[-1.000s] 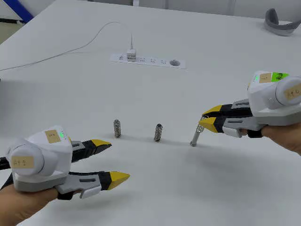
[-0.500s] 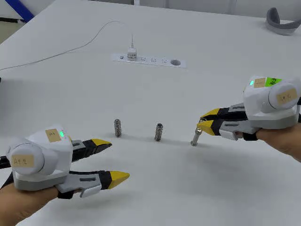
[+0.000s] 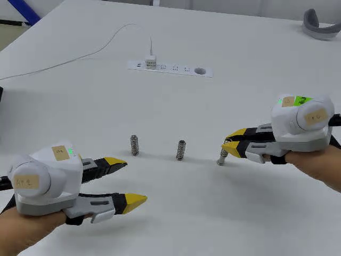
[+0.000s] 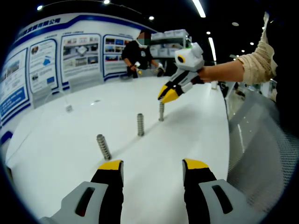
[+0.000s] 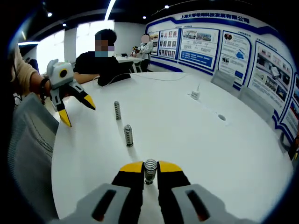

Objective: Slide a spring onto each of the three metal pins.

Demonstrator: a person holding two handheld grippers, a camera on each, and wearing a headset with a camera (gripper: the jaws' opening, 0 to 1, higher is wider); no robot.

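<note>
White workbench (image 3: 256,64) runs away to the far side, where a power strip (image 3: 170,68) lies with a cable (image 3: 96,52) trailing off to the left. People sit at the table's far end in the right gripper view.

Near the middle of the bench three pins stand in a left-to-right row. The left pin (image 3: 134,145) and the middle pin (image 3: 181,150) are upright, long axes vertical, each already sleeved in a coil. The third pin (image 3: 221,158) leans, its base on the bench and its top tipped up and to the right, into the tips of the right gripper (image 3: 230,144).

That gripper reaches in from the right with its jaws narrowed onto the third spring (image 5: 150,171). The coil's axis runs along the pin, with its open end facing the right gripper view's camera.

The left gripper (image 3: 128,181) hovers low at the near left, well apart from the row, jaws spread wide with nothing between them (its tips point right, toward the pins).

Against a second ago, the right gripper sits lower and a little further left. The spring has gone down with it, so less bare pin shows beneath the jaws. The left gripper and the two sleeved pins are as they were.
</note>
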